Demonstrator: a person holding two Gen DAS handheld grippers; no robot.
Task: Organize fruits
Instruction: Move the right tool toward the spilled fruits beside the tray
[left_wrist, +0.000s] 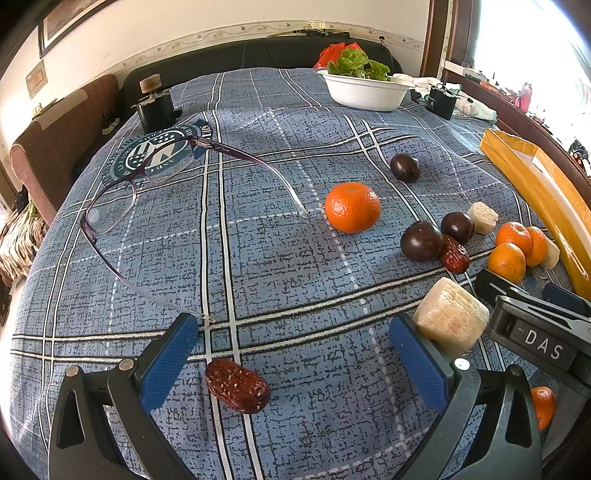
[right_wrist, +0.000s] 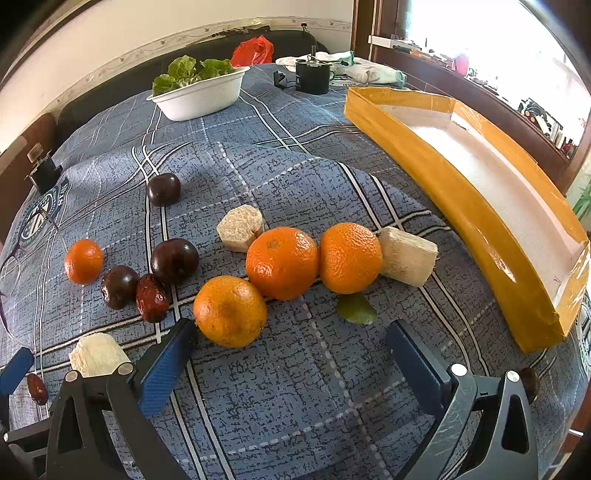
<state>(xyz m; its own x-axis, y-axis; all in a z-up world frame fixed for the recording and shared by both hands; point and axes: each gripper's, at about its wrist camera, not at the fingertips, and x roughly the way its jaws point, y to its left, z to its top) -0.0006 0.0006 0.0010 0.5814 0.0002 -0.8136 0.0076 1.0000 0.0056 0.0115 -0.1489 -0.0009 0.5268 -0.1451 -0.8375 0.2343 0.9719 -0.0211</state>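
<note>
Left wrist view: the left gripper (left_wrist: 291, 354) hovers low over a blue plaid cloth (left_wrist: 258, 221), its 2 blue-padded jaws spread wide and holding nothing. A wrinkled red date (left_wrist: 237, 386) lies on the cloth between the jaws, nearer the left pad. A pale sugarcane chunk (left_wrist: 450, 317) sits just beside the right pad. Farther off lie a lone tangerine (left_wrist: 352, 207), 3 dark plums, a second date and a pair of eyeglasses (left_wrist: 147, 177). A white bowl of lettuce (left_wrist: 365, 92) stands at the far edge.

In the right wrist view, the right gripper (right_wrist: 291, 354) is also wide open and empty. A yellowish tangerine (right_wrist: 229, 311) rests just ahead of its left pad, with 2 more tangerines and 2 sugarcane pieces in a cluster behind it. A green leaf (right_wrist: 356, 308) lies flat on the cloth. A long yellow tray (right_wrist: 424, 155) with a white floor lies to the right, apparently empty as far as it is visible.

The sorting seems to be at its start: every fruit in view is on the cloth and none appears in the tray. The step in hand looks like a first pick. The left gripper would need to lower, centre on the date and close gently; the right would need to advance and shift left to straddle the nearest tangerine, which could roll.
</note>
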